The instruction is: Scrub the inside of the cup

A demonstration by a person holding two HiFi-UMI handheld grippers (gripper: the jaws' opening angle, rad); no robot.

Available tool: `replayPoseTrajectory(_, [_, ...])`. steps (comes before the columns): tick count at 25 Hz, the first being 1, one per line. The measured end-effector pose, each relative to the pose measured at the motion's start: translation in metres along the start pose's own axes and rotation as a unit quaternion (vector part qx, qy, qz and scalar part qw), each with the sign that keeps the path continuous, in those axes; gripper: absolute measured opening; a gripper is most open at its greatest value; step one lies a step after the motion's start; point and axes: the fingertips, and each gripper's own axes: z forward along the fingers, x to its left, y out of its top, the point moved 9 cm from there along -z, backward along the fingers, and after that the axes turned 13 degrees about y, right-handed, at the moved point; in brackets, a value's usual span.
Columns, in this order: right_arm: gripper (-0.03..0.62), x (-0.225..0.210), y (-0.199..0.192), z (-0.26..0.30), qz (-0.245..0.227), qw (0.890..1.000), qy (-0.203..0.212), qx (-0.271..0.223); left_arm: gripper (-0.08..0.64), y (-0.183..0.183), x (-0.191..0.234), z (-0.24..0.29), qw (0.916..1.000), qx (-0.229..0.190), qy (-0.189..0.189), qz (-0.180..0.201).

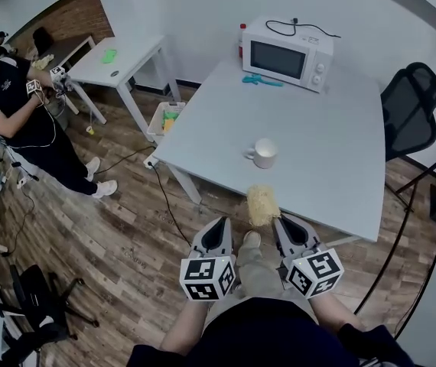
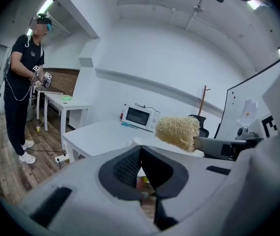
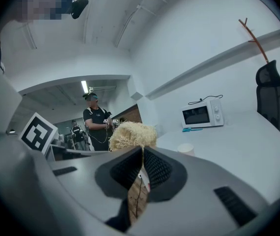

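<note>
While left hand-held gripper (image 1: 219, 223) sits clenched empty, right hand-held gripper (image 1: 278, 220) grasps loofah scrubber (image 1: 262, 203).

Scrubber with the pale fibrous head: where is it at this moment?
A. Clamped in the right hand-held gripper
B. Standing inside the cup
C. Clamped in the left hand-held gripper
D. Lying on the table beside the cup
A: the right hand-held gripper has its jaws closed on the handle of the scrubber, while the left hand-held gripper is shut on nothing and the cup stands apart on the table.
</note>
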Motion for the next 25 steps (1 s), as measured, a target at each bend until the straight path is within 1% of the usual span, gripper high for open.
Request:
replayPoseTrajectory(6, [0.032,-0.046,0.016,0.032,0.001,1.000,-0.024,-0.004,0.012,0.023,0.000,0.055,0.9998,0.006,-0.012,0.016])
replayPoseTrajectory(11, [0.032,-0.078,0.035,0.062,-0.010,1.000,-0.026,-0.001,0.012,0.047,0.000,0.099,0.9995,0.004,-0.020,0.024])
replayPoseTrajectory(15, [0.032,-0.104,0.047,0.080,-0.010,0.999,-0.032,0.002,0.012,0.060,0.001,0.134,0.9994,0.012,-0.022,0.026])
replayPoseTrajectory(20, [0.032,-0.138,0.056,0.095,-0.011,0.999,-0.039,0.019,0.012,0.066,-0.002,0.178,0.9979,0.022,-0.040,0.046])
replayPoseTrajectory(25, [0.032,-0.169,0.052,0.102,0.001,0.998,-0.036,0.050,0.012,0.059,-0.005,0.221,0.9948,0.044,-0.056,0.073])
